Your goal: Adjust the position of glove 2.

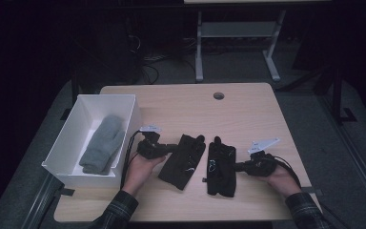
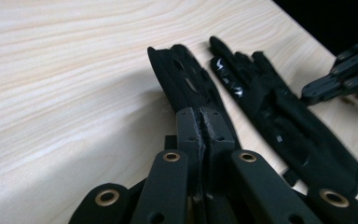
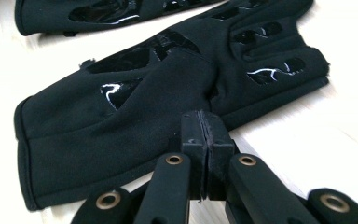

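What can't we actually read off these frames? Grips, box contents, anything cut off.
- Left gripper, left gripper view: jaws together at the edge of the left black glove; whether fabric is pinched is hidden by the pads.
- Right gripper, right gripper view: same doubt at the right black glove.
- White box, high view: the near wall hides the grey mitten's lower end.
- Dim high view: glove details unreadable.

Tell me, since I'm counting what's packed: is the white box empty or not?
Not empty. In the high view a grey mitten lies inside the white box; both black gloves are out on the table.
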Demonstrator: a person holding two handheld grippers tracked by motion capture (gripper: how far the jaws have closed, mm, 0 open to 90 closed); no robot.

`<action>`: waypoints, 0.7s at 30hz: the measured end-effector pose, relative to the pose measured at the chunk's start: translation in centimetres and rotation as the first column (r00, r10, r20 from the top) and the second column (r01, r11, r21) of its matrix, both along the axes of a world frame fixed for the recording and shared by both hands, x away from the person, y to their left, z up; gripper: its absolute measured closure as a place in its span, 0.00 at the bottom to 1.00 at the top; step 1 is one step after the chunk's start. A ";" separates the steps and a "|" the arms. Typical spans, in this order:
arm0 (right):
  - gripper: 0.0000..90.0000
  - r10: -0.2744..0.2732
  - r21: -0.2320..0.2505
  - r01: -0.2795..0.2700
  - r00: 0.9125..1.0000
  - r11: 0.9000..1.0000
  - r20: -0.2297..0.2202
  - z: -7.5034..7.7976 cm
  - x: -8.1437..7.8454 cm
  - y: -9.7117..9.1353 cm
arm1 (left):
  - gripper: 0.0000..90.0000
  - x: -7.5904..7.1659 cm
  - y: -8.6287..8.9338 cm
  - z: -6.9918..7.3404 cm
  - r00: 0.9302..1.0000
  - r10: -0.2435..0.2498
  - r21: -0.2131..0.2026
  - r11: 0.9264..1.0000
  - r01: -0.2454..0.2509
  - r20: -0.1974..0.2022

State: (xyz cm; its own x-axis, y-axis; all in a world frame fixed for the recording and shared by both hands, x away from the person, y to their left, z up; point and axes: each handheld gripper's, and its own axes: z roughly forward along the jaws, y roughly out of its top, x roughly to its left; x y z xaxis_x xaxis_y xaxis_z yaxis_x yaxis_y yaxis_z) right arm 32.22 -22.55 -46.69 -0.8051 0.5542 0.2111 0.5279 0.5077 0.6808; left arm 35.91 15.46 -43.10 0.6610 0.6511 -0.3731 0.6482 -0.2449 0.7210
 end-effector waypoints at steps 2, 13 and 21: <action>0.99 0.013 -0.002 -0.013 1.000 1.000 0.001 0.0 0.0 0.4 | 0.97 0.0 -0.1 0.2 1.000 -0.002 -0.014 1.000 0.002 0.004; 0.99 0.037 0.006 -0.037 0.999 0.999 -0.003 -0.1 0.2 1.7 | 0.98 0.6 -1.6 1.3 0.999 -0.020 -0.062 0.998 0.022 0.032; 1.00 0.052 0.009 -0.052 0.999 0.999 -0.007 -0.3 0.4 2.9 | 0.99 0.8 -1.7 1.9 0.999 -0.015 -0.074 0.997 0.019 0.053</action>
